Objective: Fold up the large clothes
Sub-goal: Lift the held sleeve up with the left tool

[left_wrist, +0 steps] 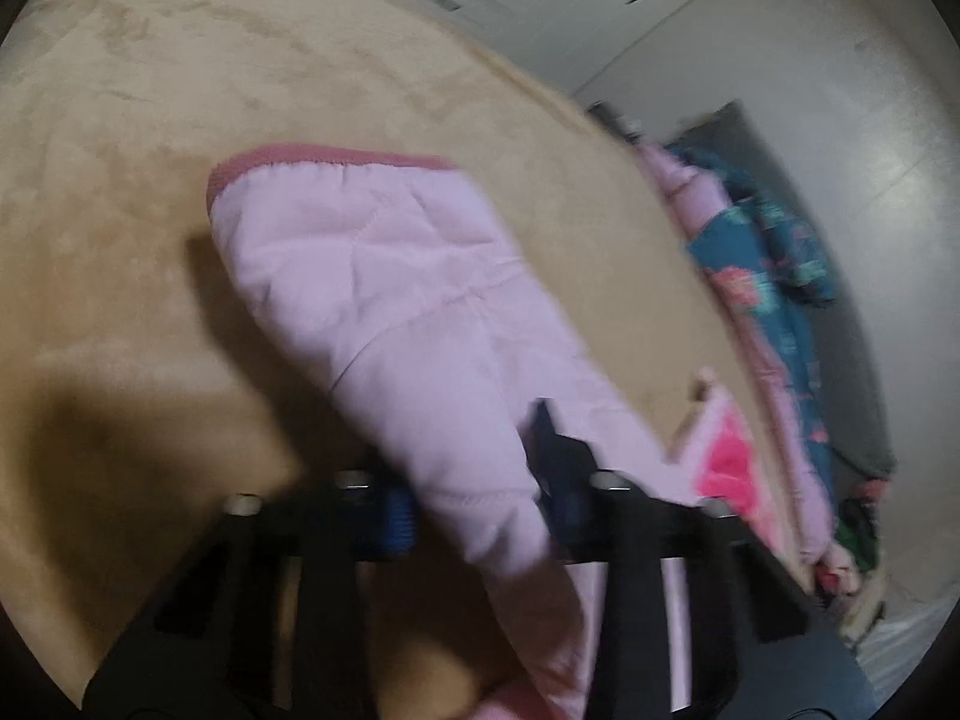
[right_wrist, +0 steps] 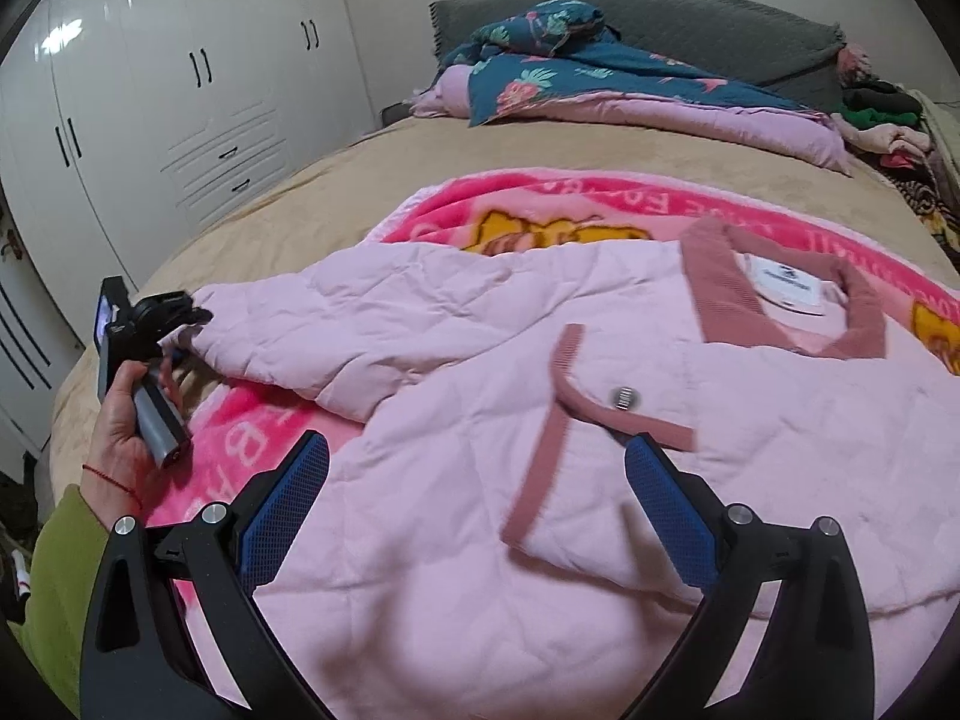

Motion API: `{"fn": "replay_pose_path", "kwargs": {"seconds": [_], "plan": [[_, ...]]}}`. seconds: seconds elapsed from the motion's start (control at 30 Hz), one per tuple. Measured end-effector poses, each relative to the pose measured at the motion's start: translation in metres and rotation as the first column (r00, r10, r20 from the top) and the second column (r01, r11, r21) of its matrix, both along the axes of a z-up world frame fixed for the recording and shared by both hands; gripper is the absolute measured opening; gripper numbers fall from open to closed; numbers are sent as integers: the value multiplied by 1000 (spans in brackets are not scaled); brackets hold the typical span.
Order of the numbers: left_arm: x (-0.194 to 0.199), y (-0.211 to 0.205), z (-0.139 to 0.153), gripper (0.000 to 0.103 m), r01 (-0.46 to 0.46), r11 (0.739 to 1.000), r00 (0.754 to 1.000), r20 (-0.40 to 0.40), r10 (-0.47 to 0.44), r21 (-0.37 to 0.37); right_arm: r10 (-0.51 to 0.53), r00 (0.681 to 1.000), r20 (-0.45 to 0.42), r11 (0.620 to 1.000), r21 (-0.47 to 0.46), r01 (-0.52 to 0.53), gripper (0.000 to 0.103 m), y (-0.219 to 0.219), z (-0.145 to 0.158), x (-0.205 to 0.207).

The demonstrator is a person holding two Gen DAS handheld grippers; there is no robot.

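A pale pink quilted jacket (right_wrist: 480,420) lies spread across a bright pink cartoon-print blanket (right_wrist: 540,198), which rests on the tan bedspread (right_wrist: 336,180); its dusty-rose ribbed collar (right_wrist: 780,300) sits toward the far side of the blanket, with a white label inside it; the jacket's sleeve (left_wrist: 384,288) reaches off the blanket's left edge, its rose cuff (left_wrist: 336,157) over the tan bedspread; the left gripper (left_wrist: 474,516), held in the person's left hand (right_wrist: 129,420) beside the blanket's left edge, has its jaws pinching the sleeve fabric, which bulges between the blue pads; the right gripper (right_wrist: 477,498) hangs over the jacket's front near the blanket's near side, jaws spread wide and holding nothing; a rose placket strip (right_wrist: 570,396) with a metal snap (right_wrist: 624,399) lies between its blue fingertips (right_wrist: 300,480); beyond the blanket, a teal floral quilt (right_wrist: 600,72) is heaped against the grey headboard (right_wrist: 720,30); white wardrobes (right_wrist: 180,90) stand left of the blanket.
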State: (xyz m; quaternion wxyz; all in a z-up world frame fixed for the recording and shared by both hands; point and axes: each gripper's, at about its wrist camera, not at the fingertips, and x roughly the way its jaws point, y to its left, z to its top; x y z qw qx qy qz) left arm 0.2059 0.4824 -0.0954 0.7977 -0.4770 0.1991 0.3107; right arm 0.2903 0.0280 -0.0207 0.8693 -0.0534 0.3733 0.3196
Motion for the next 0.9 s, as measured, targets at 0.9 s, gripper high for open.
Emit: {"fn": "replay_pose_path", "kwargs": {"seconds": [0.9], "plan": [[-12, -223, 193, 15, 374, 841, 907, 34, -419, 392, -227, 971, 80, 968, 127, 216, 98, -161, 54, -41]]}}
